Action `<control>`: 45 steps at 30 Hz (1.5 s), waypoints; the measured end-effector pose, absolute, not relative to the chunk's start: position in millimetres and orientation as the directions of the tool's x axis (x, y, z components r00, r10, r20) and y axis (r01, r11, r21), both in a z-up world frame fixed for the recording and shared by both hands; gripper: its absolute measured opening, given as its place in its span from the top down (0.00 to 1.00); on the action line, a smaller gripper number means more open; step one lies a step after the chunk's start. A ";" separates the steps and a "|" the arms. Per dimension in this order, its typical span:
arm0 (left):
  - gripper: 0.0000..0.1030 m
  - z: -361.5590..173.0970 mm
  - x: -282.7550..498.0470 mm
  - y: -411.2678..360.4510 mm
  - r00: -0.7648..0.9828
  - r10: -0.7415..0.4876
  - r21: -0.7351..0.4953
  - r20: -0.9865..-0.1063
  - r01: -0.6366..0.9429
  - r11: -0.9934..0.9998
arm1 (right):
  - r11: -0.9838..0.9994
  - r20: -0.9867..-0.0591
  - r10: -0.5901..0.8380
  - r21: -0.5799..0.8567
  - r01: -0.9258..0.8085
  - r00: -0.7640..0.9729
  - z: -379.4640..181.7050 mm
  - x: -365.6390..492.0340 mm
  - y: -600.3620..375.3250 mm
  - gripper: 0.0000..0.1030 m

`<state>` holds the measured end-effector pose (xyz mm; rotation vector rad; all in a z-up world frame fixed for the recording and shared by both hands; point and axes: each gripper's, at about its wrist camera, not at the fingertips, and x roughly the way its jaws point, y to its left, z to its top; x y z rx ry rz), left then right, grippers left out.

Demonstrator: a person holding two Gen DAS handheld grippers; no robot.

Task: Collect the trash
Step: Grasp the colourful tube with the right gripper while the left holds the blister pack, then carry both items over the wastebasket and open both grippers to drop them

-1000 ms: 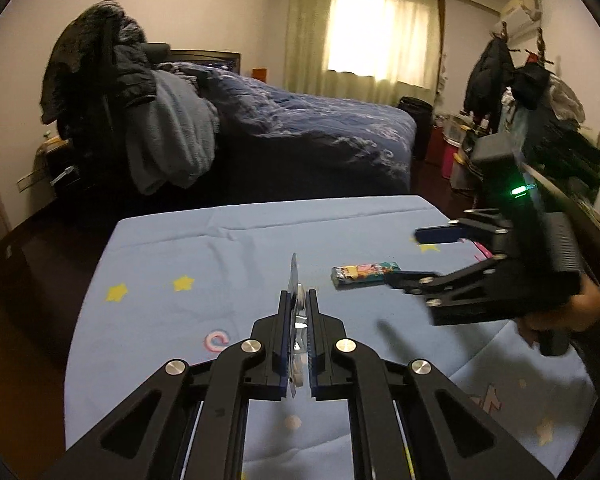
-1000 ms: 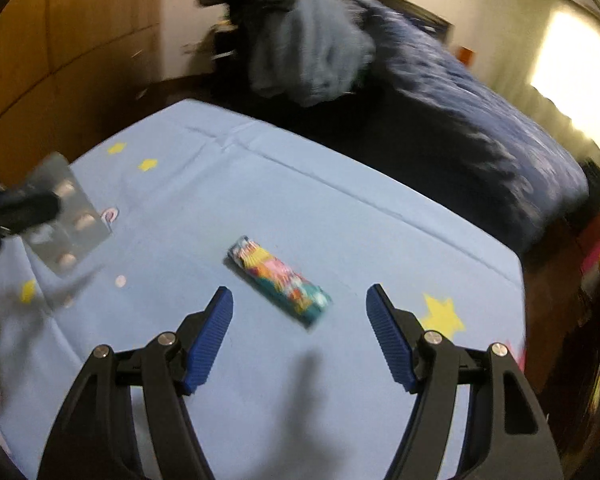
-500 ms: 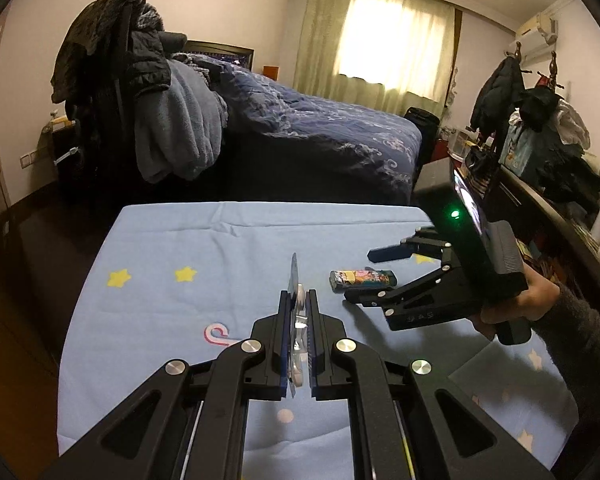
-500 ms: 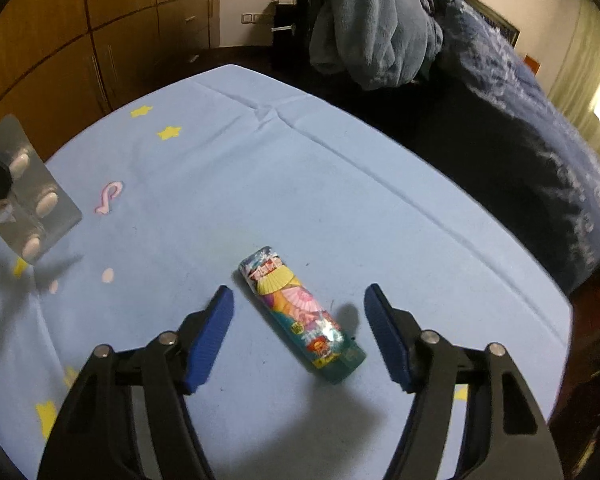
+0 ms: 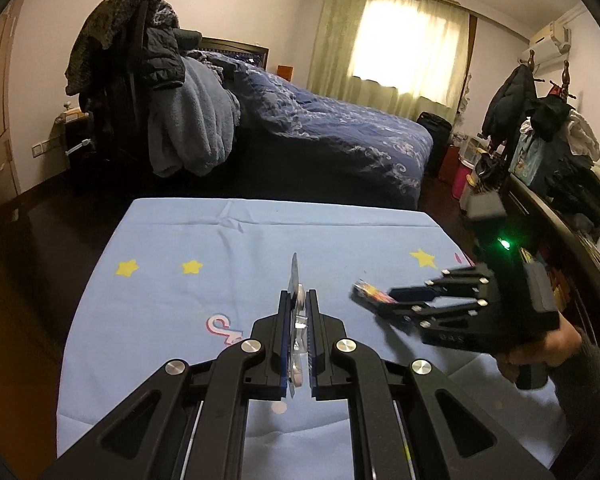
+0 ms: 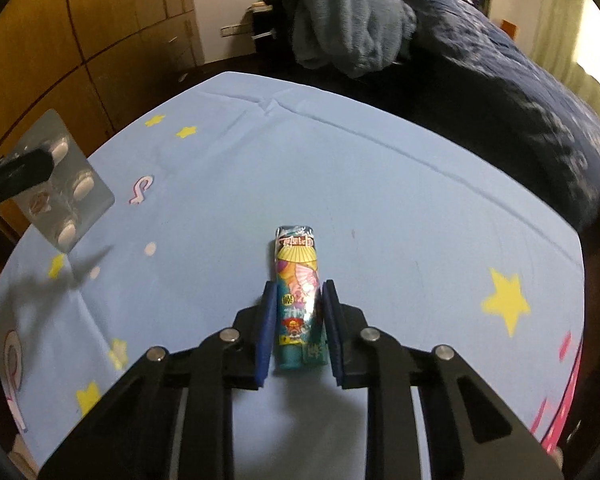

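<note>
A: Over the blue star-printed tablecloth (image 6: 380, 184), what is the left gripper (image 5: 298, 320) carrying?

B: It is pinching a silver blister pack (image 5: 296, 280) edge-up between closed fingers; the pack (image 6: 66, 184) is hanging above the cloth's left side.

A: And the right gripper (image 6: 296, 320)?

B: Its blue pads (image 6: 269, 320) are pressing both sides of a colourful snack wrapper (image 6: 298, 280), whose far end is sticking out beyond the fingertips. From the left wrist, the wrapper (image 5: 370, 292) is showing just at the right gripper's (image 5: 404, 296) tips.
</note>
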<state>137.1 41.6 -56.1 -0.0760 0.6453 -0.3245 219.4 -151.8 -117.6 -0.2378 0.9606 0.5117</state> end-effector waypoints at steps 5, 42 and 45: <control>0.93 -54.7 127.6 34.4 0.760 -0.289 -0.140 -0.582 0.256 0.956 | 0.909 -0.822 0.286 0.070 -0.411 0.493 -111.3 188.8 -179.6 0.77; 0.92 -26.9 76.5 -170.1 0.719 -0.386 0.043 -0.579 0.499 0.866 | 0.965 -0.648 0.147 0.259 0.035 0.747 -61.1 -7.4 -365.5 0.77; 0.92 -25.4 76.5 -189.0 0.701 -0.416 0.041 -0.579 0.535 0.844 | 0.962 -0.645 0.106 0.259 0.086 0.757 -60.8 -14.9 -387.9 0.77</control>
